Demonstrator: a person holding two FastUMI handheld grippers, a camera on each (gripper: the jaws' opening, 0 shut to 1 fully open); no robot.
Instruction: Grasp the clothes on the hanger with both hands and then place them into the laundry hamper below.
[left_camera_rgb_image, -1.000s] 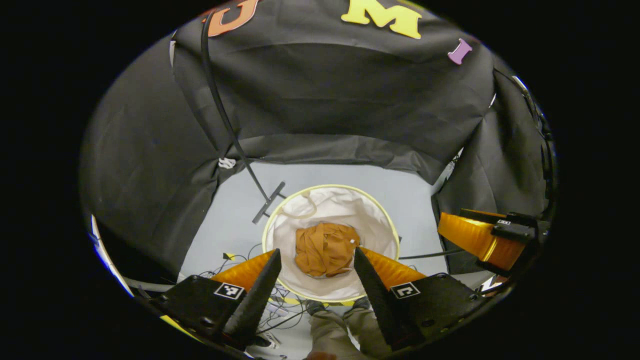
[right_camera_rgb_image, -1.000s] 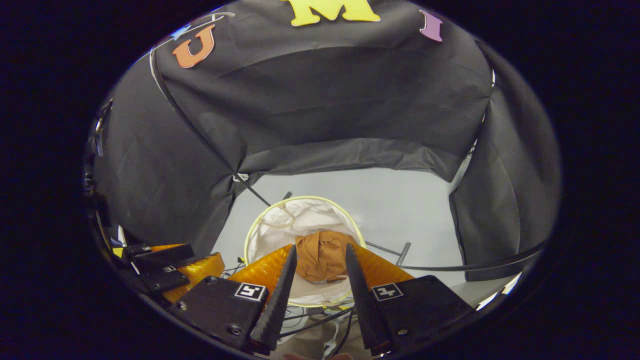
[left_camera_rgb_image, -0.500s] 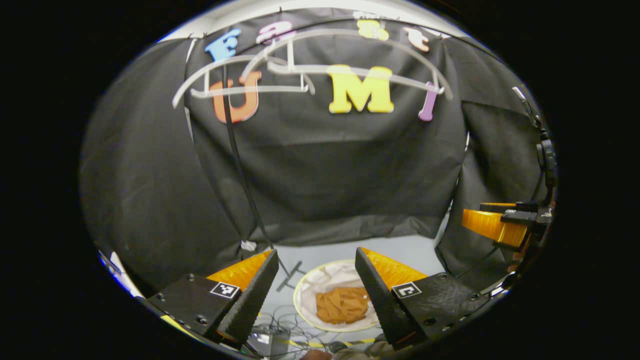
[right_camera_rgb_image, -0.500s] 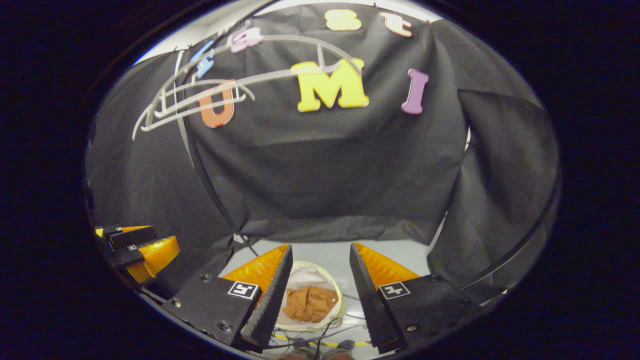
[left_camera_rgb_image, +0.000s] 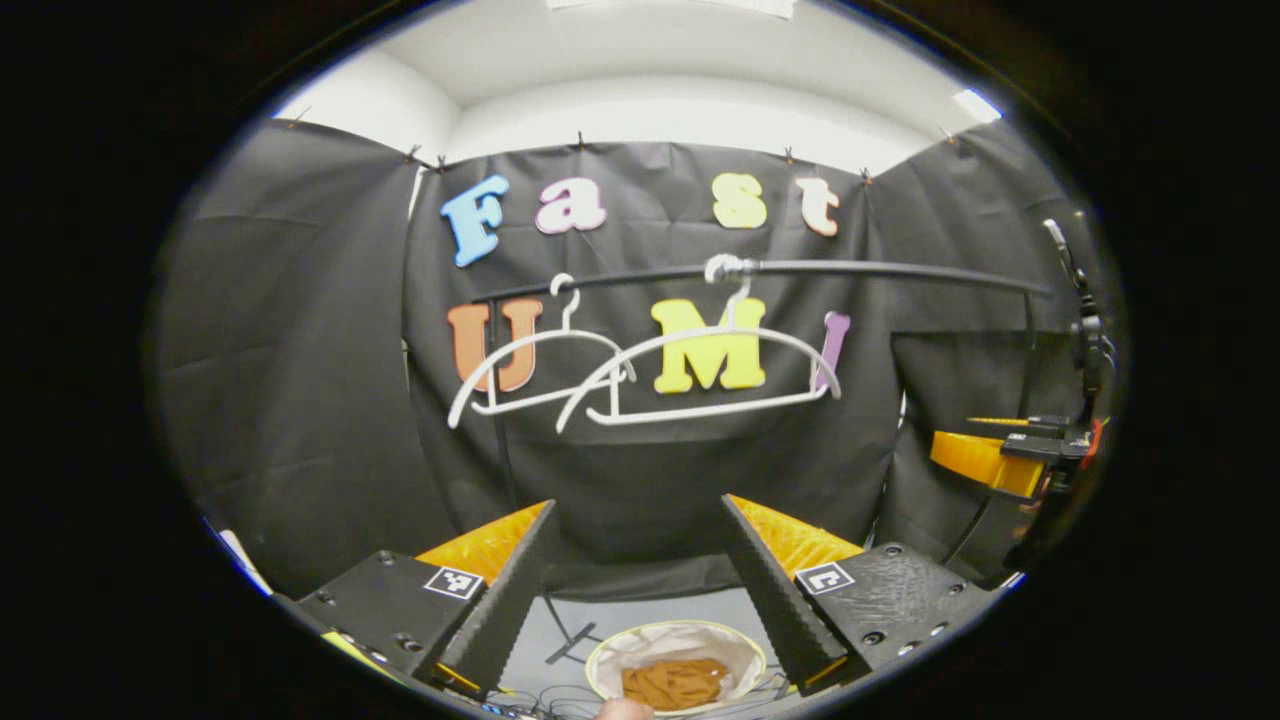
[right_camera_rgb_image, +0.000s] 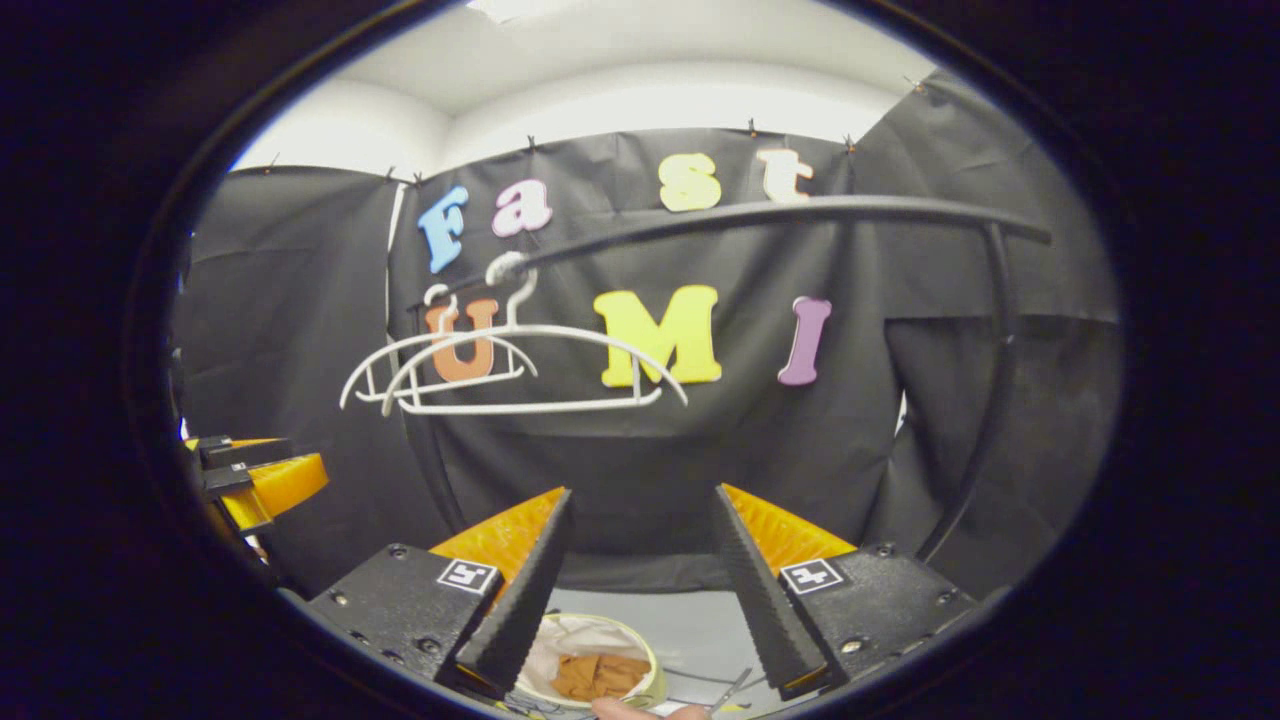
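**Orange clothes lie in the hamper; both grippers raised and empty**

In the left gripper view, the left gripper (left_camera_rgb_image: 640, 575) points level toward the booth's black cloth wall, its jaws spread wide apart with nothing between them. Low between the fingers, on the grey floor (left_camera_rgb_image: 640, 610), stands the round laundry hamper (left_camera_rgb_image: 740, 652) with a white lining and pale rim. A crumpled orange garment (left_camera_rgb_image: 676, 683) lies inside it. Higher up, a dark rail (left_camera_rgb_image: 880, 268) runs across the wall, and two bare white hangers hang from it side by side: a nearer hanger (left_camera_rgb_image: 700, 375) and a farther hanger (left_camera_rgb_image: 520, 375), partly overlapping. The right gripper (left_camera_rgb_image: 985, 455) shows at the far right edge, well apart from the left one.

In the right gripper view, the right gripper (right_camera_rgb_image: 640, 570) also faces the wall with its jaws wide apart and empty. The hamper (right_camera_rgb_image: 650, 675) sits low between its fingers, the garment (right_camera_rgb_image: 600, 675) inside. The left gripper (right_camera_rgb_image: 260, 480) shows at the left edge. A fingertip (right_camera_rgb_image: 615, 708) peeks in at the bottom.
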